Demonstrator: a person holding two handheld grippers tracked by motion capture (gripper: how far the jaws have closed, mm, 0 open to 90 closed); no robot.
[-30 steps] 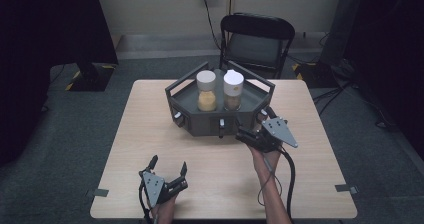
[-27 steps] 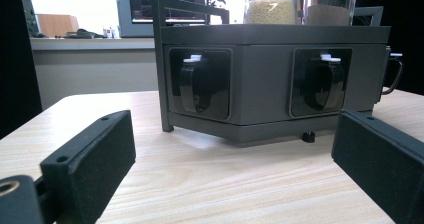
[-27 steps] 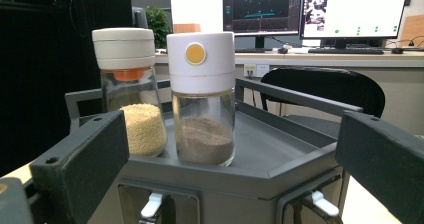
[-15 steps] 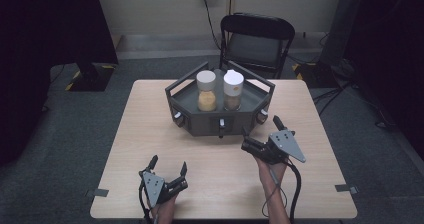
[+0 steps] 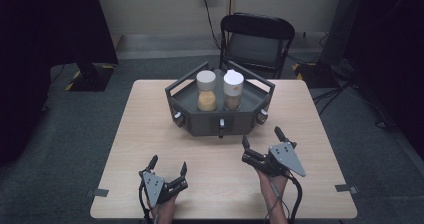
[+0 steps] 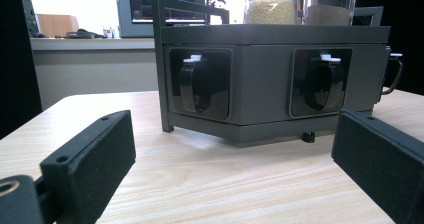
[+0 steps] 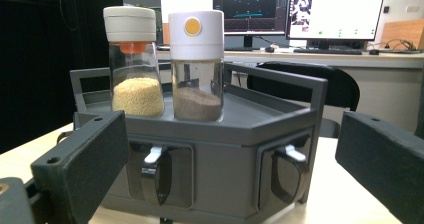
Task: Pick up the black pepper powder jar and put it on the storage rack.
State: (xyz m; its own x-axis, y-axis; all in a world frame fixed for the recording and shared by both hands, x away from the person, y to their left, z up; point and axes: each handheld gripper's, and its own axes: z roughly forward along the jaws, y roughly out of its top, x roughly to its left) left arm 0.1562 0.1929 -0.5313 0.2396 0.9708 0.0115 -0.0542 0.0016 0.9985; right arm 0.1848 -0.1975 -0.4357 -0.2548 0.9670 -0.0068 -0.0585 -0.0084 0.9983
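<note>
1. High view first: a dark grey, six-sided rack [image 5: 220, 120] stands on the far half of the wooden table [image 5: 130, 134], with two jars side by side on its top tray.
2. The left jar [image 5: 206, 90] holds pale yellow grains under a white cap; the right jar [image 5: 233, 90] holds a brown powder, and its white cap carries an orange dot in the right gripper view [image 7: 196, 66].
3. Set into the rack's side faces are recesses with small black mugs [image 6: 194, 86] hanging in them, white tabs at their tops.
4. The right gripper [image 5: 261, 145] sits in front of the rack's right corner, near it but not touching, with its jaws spread wide and nothing between them.
5. The left gripper [image 5: 168, 165] rests low near the table's near edge, well apart from the rack, jaws likewise wide apart and empty.
6. As I judge it, nothing has been taken yet: both jars stand upright on the tray and the mugs are in their recesses, so all the handling is still ahead.
7. Compared with a second ago, the right gripper has drawn back from the rack's front right face towards the person; the left gripper, the rack and the jars have stayed put.
</note>
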